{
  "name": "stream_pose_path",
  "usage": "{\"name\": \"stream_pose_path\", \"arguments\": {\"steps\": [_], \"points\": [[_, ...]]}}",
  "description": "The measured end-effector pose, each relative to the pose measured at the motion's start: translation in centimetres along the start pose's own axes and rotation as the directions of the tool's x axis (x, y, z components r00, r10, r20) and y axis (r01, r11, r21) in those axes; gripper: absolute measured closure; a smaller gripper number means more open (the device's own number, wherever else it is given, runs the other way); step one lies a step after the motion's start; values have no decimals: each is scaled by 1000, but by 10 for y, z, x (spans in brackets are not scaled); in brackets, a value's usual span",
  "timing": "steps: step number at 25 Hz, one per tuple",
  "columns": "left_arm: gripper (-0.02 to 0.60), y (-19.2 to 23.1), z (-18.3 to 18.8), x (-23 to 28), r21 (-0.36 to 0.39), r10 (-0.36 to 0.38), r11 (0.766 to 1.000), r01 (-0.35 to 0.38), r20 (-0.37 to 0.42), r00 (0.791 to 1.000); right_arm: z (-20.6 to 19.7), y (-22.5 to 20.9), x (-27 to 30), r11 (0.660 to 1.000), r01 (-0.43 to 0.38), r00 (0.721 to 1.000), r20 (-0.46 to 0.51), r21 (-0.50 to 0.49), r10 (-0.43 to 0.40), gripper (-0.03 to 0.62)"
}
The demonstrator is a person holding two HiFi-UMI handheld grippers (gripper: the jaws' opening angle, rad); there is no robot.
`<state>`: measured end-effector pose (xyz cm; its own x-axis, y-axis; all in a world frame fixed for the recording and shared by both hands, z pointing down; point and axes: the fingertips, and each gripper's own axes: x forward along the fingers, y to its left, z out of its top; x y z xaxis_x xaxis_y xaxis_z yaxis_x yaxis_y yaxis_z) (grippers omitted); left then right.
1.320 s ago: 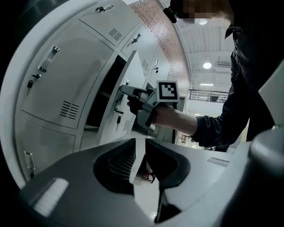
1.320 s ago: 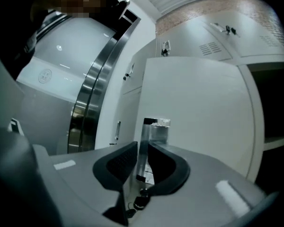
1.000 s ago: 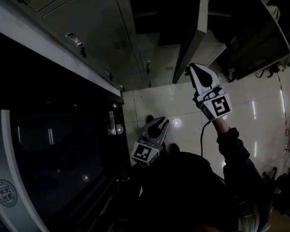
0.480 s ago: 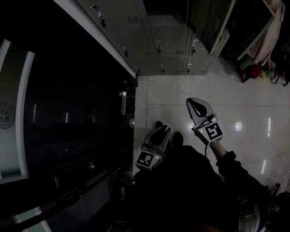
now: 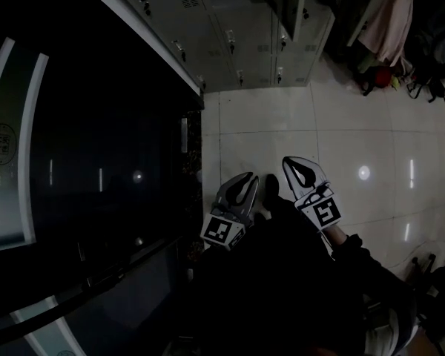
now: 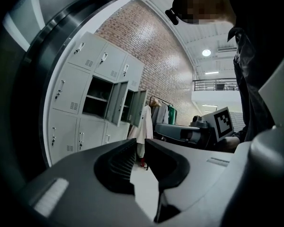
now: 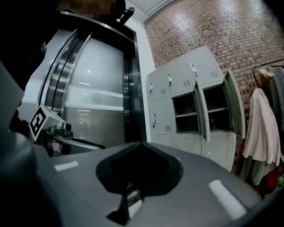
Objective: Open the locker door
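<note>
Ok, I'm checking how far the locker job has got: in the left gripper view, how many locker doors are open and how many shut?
Open doors: 2
Shut doors: 7
Total: 9 doors in view

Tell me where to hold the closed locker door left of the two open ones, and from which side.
Take the small upright handle on the left edge of that door, coming straight from the front. The open doors beside it hang on their right edges, so this one probably swings the same way.
</note>
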<state>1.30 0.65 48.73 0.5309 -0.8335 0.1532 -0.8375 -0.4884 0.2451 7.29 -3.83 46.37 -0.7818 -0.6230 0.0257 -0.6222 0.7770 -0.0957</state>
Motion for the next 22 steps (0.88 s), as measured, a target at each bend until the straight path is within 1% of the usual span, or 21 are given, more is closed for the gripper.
{"name": "stream_pose_path", "arguments": {"steps": [2, 4, 7, 9, 11, 13, 18, 22], "points": [[525, -14, -5, -25, 9, -2, 1000, 1, 14, 1000, -1, 16, -21, 1000, 9, 1000, -5, -26, -9, 592], [525, -26, -13, -53, 7, 1, 1000, -1, 26, 1000, 0, 38, -43, 999, 24, 1000, 2, -27, -24, 592], [525, -54, -35, -100, -17, 1, 1000, 0, 22, 1000, 5, 81, -91, 998, 52, 998, 19, -34, -52, 592], [525, -74, -50, -119, -34, -7, 999, 7, 10, 1000, 3, 101, -122, 995, 82, 997, 10, -48, -81, 592], [525, -91, -61, -132, -39, -19, 999, 19, 1, 1000, -3, 114, -147, 994, 105, 994, -7, -35, -105, 592], [526, -105, -65, -142, -33, -31, 999, 31, 8, 999, -11, 126, -162, 994, 110, 994, -21, -20, -110, 592], [525, -127, -61, -156, -8, -50, 999, 51, 32, 998, -13, 153, -177, 997, 76, 997, -18, -6, -76, 592], [526, -143, -57, -154, -3, -72, 997, 72, 40, 997, -4, 153, -186, 997, 70, 998, -4, -36, -70, 592]]}}
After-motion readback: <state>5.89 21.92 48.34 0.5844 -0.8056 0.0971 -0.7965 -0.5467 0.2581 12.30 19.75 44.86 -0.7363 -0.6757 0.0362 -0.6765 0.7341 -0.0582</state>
